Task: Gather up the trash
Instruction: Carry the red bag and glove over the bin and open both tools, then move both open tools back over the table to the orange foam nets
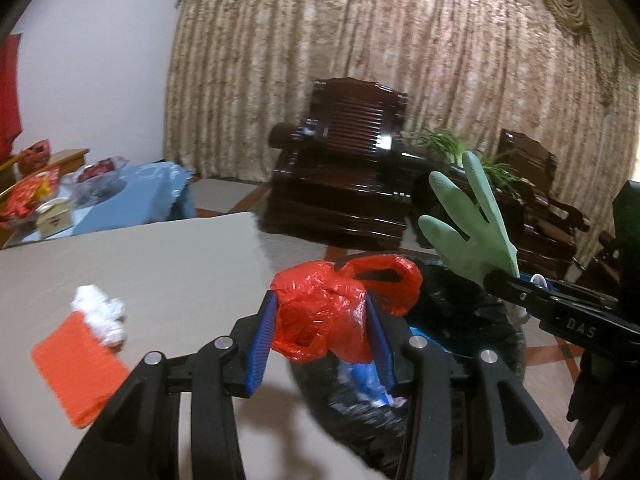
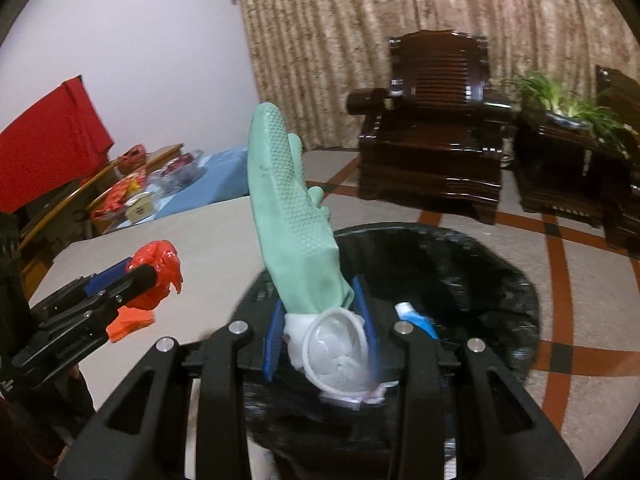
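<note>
We hold two pieces of trash at once. Our left gripper (image 1: 320, 336) is clamped on a crumpled red plastic bag (image 1: 332, 312), thin and glossy, its creased film bulging out past the ribbed blue pads (image 1: 262, 344). Our right gripper (image 2: 320, 332) pinches a pale green rubber glove (image 2: 292, 216) near its cuff, and the glove stands upright above the bin (image 2: 480, 264).

Each view fills in what the other lacks. From the right wrist we see the glove's palm, stamped with a honeycomb grip pattern, and its rolled white cuff opening toward us. We also look straight down into the round bin, lined with a shiny black bag, where a blue and white item (image 2: 416, 318) lies against the wall. From the left wrist the glove (image 1: 468, 224) shows only as splayed smooth fingers rising from the right gripper (image 1: 516, 280), and the bin (image 1: 452, 300) is mostly hidden behind the red bag, which hangs over its near edge beside the table (image 1: 160, 264).

Only the left wrist shows what remains on the flat beige tabletop: a wad of white tissue (image 1: 102, 314) touching the corner of a ribbed orange sheet (image 1: 76, 372). Behind, both views take in a dark polished wooden armchair (image 1: 344, 160) and a heavy pleated gold curtain (image 1: 360, 40).
</note>
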### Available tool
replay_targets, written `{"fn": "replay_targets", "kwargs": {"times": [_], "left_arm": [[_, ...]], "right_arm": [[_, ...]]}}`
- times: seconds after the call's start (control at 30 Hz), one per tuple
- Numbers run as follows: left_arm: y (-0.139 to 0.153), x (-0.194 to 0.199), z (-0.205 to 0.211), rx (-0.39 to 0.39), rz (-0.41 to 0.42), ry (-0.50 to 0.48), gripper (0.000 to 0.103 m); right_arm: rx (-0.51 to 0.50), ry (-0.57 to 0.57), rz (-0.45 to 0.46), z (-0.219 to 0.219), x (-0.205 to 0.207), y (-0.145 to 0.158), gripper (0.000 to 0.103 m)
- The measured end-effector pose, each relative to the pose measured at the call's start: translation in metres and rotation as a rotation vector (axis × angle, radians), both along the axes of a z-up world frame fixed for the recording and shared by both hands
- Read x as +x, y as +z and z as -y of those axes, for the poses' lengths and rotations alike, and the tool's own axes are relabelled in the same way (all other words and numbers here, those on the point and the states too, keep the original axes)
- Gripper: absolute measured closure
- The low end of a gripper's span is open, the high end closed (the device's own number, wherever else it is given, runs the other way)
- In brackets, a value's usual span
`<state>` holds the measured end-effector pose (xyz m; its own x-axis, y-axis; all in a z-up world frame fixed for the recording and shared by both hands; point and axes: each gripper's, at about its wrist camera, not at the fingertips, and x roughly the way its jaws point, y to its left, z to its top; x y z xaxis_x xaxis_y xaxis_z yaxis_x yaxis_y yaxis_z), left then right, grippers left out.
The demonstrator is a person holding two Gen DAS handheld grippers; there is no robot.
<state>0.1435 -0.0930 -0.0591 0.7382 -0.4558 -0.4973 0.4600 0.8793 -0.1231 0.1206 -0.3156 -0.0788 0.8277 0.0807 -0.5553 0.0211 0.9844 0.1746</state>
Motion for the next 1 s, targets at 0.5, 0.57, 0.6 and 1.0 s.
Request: {"fn": "replay_targets", "kwargs": {"times": [0.5, 0.57, 0.6, 1.0], "left_arm": [[-0.013, 0.025, 0.085, 0.022, -0.017, -0.134, 0.059], [-0.014, 0.029, 0.090, 0.023, -0.026, -0.151, 0.055], [-0.016, 0.031, 0.093, 0.024, -0.036, -0.154, 0.048], [-0.017, 0.030, 0.068, 0.021, -0.054, -0.098, 0.011]], "right_arm": [[-0.012, -0.119, -0.029, 0.057, -0.007, -0.021, 0.071], [-0.012, -0.132, -0.040, 0.063, -0.006, -0.026, 0.069], [-0.014, -0.143, -0.049, 0.066, -0.004, -0.028, 0.068], [-0.020, -0.177, -0.017, 0.067, -0.017, -0.031, 0.006]]}}
